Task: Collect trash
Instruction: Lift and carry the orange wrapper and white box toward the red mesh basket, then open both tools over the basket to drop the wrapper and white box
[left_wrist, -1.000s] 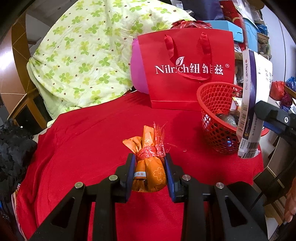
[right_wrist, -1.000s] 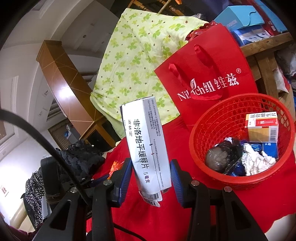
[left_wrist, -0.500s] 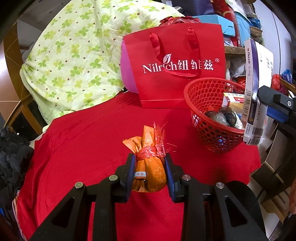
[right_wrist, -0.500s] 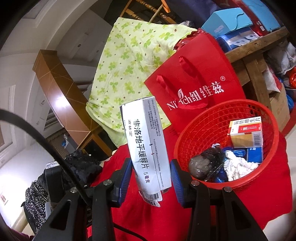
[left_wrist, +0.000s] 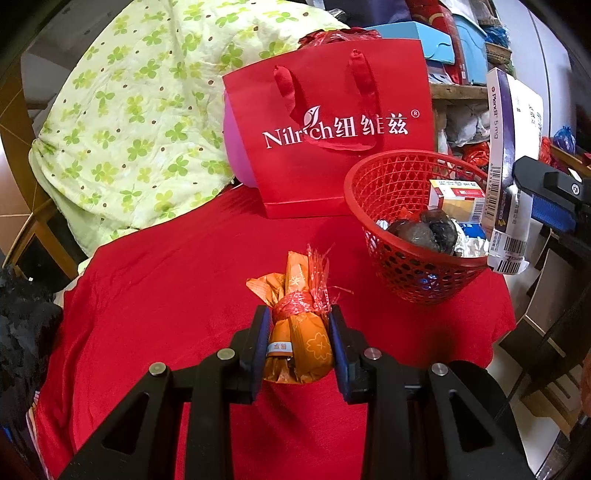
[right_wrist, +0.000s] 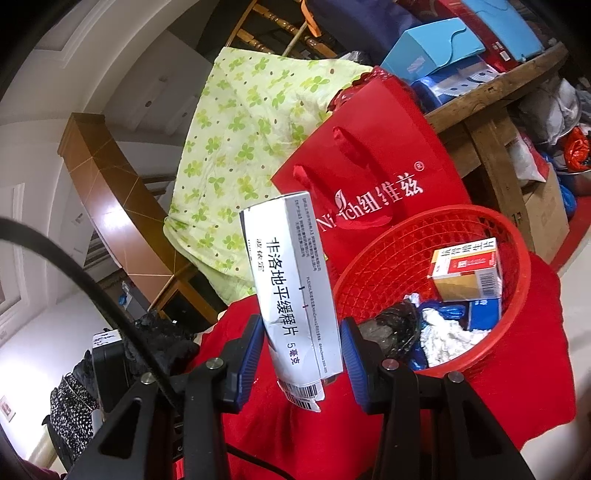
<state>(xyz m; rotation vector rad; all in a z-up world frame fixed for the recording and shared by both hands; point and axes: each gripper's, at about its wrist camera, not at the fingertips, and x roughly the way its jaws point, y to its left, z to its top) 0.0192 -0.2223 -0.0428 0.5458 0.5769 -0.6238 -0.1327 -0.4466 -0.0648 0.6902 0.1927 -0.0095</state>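
My left gripper (left_wrist: 297, 345) is clenched on an orange wrapper bundle (left_wrist: 297, 343) above the red-clothed bench (left_wrist: 166, 295). My right gripper (right_wrist: 302, 356) clasps a white medicine box (right_wrist: 291, 291) beside the red basket (right_wrist: 373, 280) of trash; a red gift bag (left_wrist: 328, 125) stands behind.

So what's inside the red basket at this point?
The red basket holds a red-and-gold carton, a blue box, crumpled white paper and a dark plastic wad. Anything beneath these is covered.
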